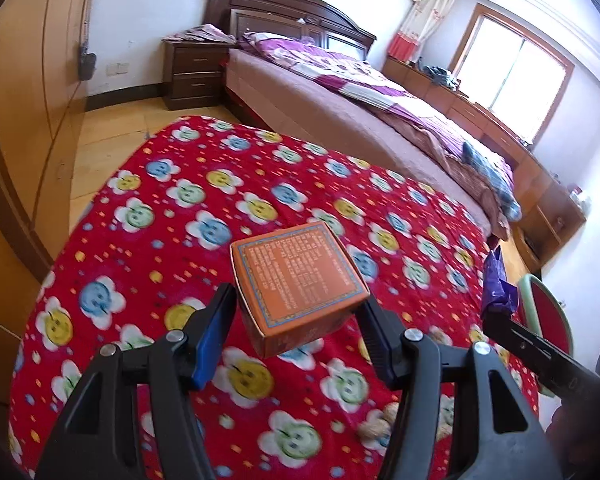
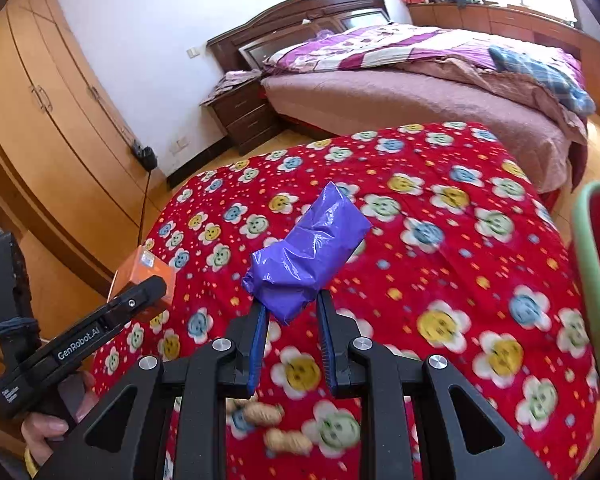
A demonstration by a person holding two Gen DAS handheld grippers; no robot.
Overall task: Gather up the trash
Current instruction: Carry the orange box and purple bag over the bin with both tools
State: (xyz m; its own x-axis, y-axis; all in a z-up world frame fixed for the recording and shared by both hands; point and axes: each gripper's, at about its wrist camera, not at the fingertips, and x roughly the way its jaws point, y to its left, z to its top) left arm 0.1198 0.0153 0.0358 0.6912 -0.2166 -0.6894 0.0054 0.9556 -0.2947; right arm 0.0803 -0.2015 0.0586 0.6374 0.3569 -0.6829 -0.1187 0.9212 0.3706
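Left tongs [image 1: 300,312]: clamped on orange box [image 1: 300,276], lifted above the red flowered worktop [image 1: 172,208]. Right tongs [image 2: 292,316]: narrow, pinching purple bag [image 2: 308,252] at its lower end, bag projecting forward. Peanuts [image 2: 276,428] lie on worktop beneath.

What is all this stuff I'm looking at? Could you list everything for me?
orange box: one, orange with printed text, held above the cloth in the left gripper
purple bag: one, crumpled purple plastic, held in the right gripper
peanuts: a few, tan, on the cloth below the right gripper
flowered cloth: one, red with smiling flowers, covering the table
chair: one, red with green rim, beside the table
bed: one, dark wood, purple bedding
nightstand: one, dark wood, beside the bed
wardrobe: one, light wood, along the wall
left gripper: black, shut on the box
right gripper: black, shut on the bag
hand: one, holding the left gripper's handle
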